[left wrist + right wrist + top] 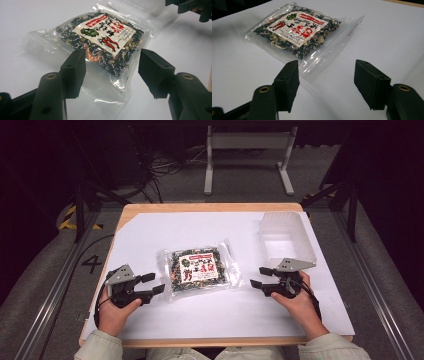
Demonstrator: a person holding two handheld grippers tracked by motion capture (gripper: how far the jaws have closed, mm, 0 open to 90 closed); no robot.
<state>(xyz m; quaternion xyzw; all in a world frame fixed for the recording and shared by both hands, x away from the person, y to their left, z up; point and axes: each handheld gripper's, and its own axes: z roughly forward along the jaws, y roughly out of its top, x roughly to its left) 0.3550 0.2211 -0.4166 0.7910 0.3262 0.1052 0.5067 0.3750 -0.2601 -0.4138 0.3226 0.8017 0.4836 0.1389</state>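
A clear plastic packet (199, 268) of dark dried food with a white and red label lies flat in the middle of the white sheet (210, 315). My left gripper (154, 284) rests open just left of the packet, its jaws pointing at the packet's left edge. In the left gripper view the packet (100, 42) lies just beyond the open jaws, its clear near corner between them. My right gripper (260, 277) stands open a short way right of the packet. The right gripper view shows the packet (297, 31) ahead and to the left, its clear edge near the left jaw.
An empty translucent plastic tub (286, 239) stands at the back right of the sheet, just behind the right gripper. The wooden table edge (210, 207) frames the sheet. Beyond the table are a white stand (247, 157), cables and dark floor.
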